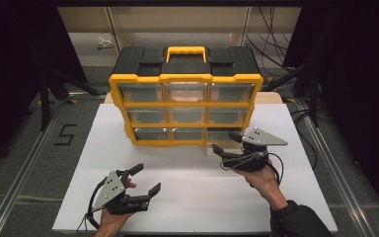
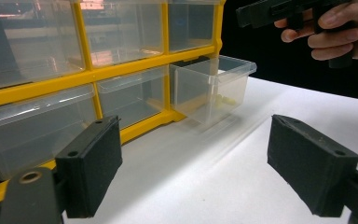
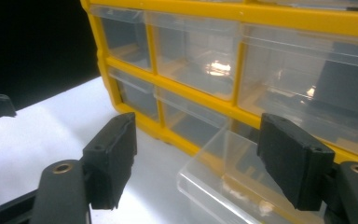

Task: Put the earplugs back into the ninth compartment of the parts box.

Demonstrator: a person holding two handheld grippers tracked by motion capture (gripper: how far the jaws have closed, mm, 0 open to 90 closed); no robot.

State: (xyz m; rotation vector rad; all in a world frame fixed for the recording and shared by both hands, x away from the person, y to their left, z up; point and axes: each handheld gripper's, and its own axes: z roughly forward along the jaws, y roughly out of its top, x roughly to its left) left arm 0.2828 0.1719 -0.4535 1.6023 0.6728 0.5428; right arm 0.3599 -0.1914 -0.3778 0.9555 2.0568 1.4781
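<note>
A boxy yellow-and-black plastic organizer [image 1: 185,94] with nine clear drawers stands at the back of the matte white desk [image 1: 187,182]. Its bottom-right drawer [image 2: 214,86] is pulled out, see-through and thin-walled. The right gripper [image 1: 227,143] hovers at it, jaws apart. The left gripper [image 1: 145,180] waits well apart, its blocky black jaws apart too.

You can't make out the small yellowish bits [image 2: 223,99] inside the pulled-out drawer [image 2: 213,86]; your right gripper [image 1: 228,142] partly hides that drawer from above.
</note>
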